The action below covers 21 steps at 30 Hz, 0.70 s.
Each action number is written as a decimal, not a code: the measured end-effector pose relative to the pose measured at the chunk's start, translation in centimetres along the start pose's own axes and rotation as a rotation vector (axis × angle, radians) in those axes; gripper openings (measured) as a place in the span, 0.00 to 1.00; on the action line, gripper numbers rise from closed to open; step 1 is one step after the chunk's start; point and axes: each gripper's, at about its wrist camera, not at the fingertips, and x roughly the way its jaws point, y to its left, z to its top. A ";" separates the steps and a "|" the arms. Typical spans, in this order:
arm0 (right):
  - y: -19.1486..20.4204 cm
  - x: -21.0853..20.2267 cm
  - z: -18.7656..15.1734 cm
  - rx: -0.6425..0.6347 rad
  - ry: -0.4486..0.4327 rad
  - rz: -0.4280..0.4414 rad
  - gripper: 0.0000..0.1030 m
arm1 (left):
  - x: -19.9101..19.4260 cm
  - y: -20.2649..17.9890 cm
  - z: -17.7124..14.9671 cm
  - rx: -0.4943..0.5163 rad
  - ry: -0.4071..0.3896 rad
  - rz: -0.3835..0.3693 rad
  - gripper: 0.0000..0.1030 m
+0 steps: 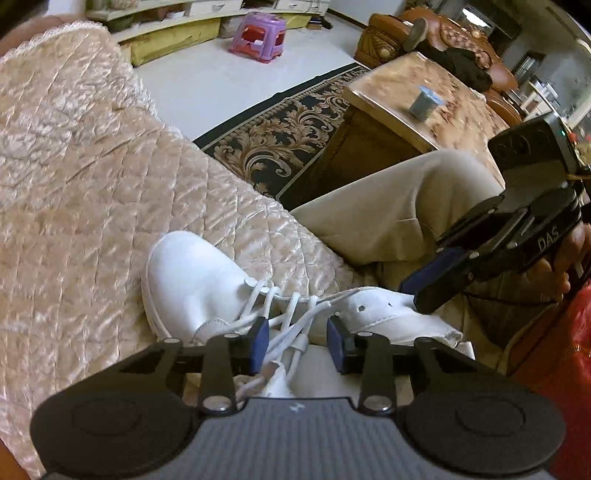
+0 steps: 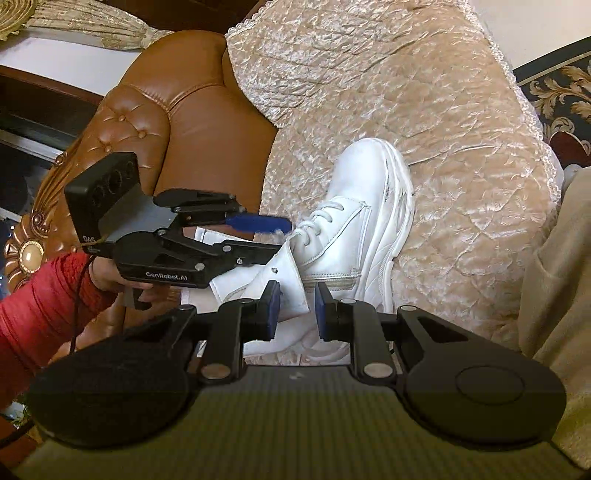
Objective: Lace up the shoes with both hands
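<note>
Left wrist view shows your left gripper (image 1: 297, 341) parted over the shoe's (image 1: 192, 280) laces (image 1: 284, 317), strands lying in the gap, pads not pressing. It also takes in a table (image 1: 436, 107) and stool (image 1: 258, 33). Only the right wrist view shows the shoe's side and sole on the quilt (image 2: 443, 122), a leather armrest (image 2: 155, 122), and your right gripper (image 2: 295, 312) narrowly parted, a white flap between its pads; you can't tell if they pinch it
</note>
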 end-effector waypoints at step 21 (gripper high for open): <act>0.2 0.5 0.0 0.016 -0.011 0.000 0.30 | -0.7 -6.8 0.7 0.515 0.290 0.422 0.02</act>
